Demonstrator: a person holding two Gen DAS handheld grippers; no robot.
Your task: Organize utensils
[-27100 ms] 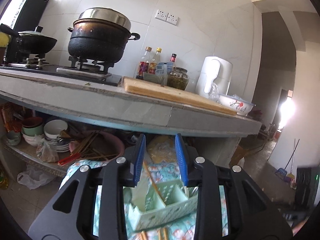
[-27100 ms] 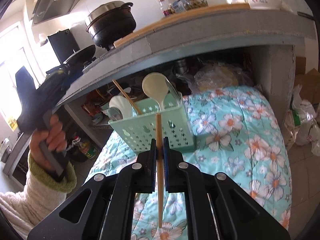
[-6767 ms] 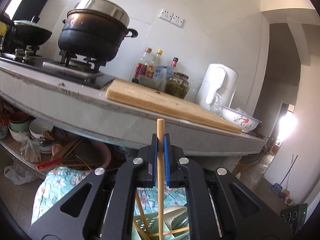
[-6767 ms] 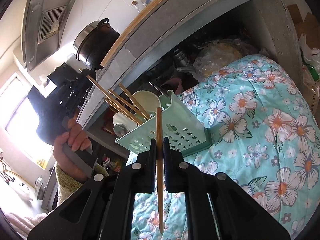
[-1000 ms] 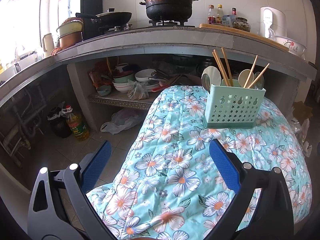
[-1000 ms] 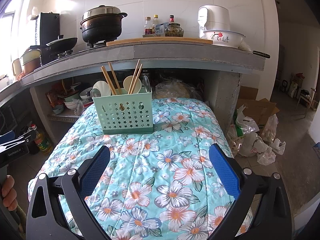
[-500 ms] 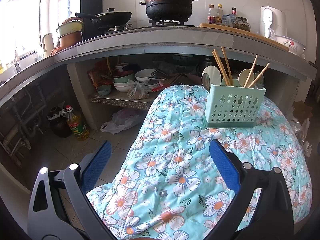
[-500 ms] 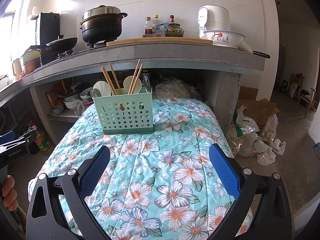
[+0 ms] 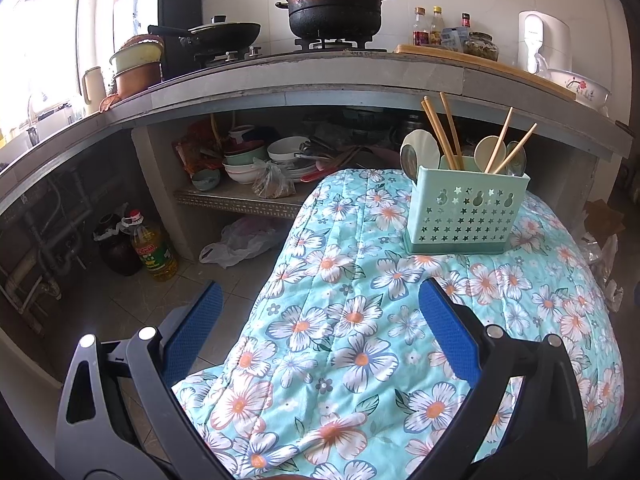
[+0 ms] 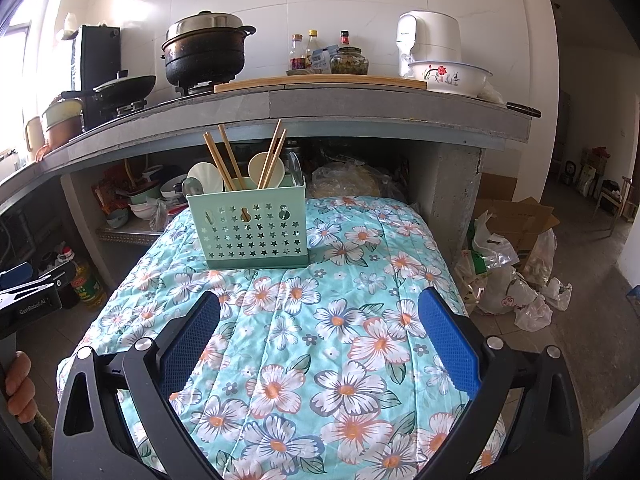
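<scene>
Standing upright on the flowered cloth (image 10: 352, 360) of the table, the green basket (image 10: 250, 228) holds the chopsticks (image 10: 224, 158) and spoons (image 10: 262, 168) (handles down, tips leaning outward); the left tongs (image 9: 320, 336) are spread wide and hold nothing, well short of the basket; the right tongs (image 10: 318, 340) gape equally wide, also bare, near the cloth's front.

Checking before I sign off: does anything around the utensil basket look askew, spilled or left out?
Nothing stands out. The basket stands upright on the floral quilt, with chopsticks and spoons inside, leaning loosely. No utensil lies on the quilt.
</scene>
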